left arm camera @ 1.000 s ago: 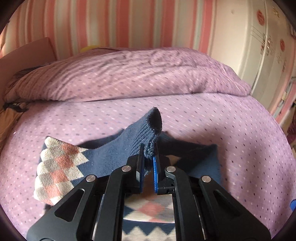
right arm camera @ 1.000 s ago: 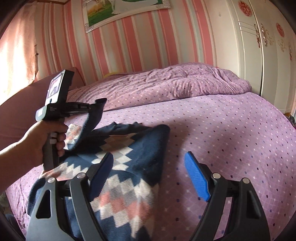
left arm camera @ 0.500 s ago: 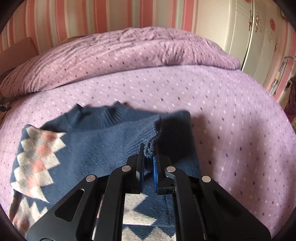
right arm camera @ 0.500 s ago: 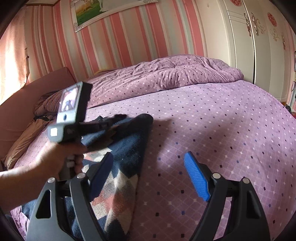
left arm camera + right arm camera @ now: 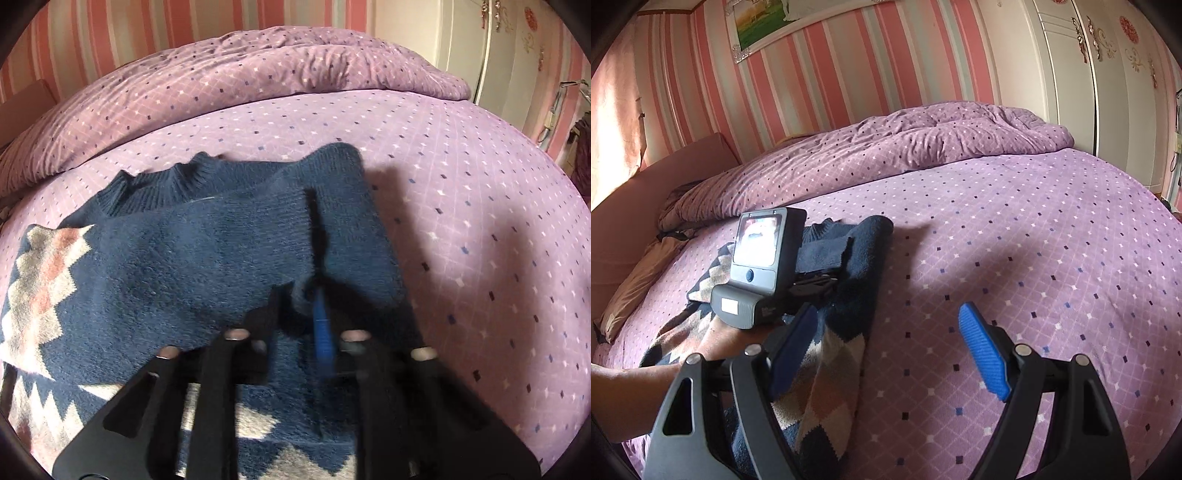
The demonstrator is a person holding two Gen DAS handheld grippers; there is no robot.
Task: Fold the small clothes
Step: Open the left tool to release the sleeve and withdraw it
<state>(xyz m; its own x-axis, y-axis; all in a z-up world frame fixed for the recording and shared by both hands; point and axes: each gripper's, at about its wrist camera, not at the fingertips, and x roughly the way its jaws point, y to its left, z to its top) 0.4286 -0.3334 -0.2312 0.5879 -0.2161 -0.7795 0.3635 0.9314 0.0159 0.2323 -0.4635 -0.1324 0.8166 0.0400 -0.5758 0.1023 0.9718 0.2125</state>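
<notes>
Left claw (image 5: 301,314), jaws just parting around the sweater's (image 5: 192,251) folded sleeve cuff; right claw (image 5: 890,350) apart over the bed (image 5: 1034,240).

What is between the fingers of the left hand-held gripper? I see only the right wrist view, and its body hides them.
Observer: The left wrist view shows the sleeve cuff between the fingers of the left hand-held gripper; its jaws have just been opening and seem not to press it.
Operator: Where does the rest lie?
Observer: The sleeve lies across the navy chest of the sweater.
Operator: And the collar?
Observer: The ribbed collar lies flat, toward the duvet.
</notes>
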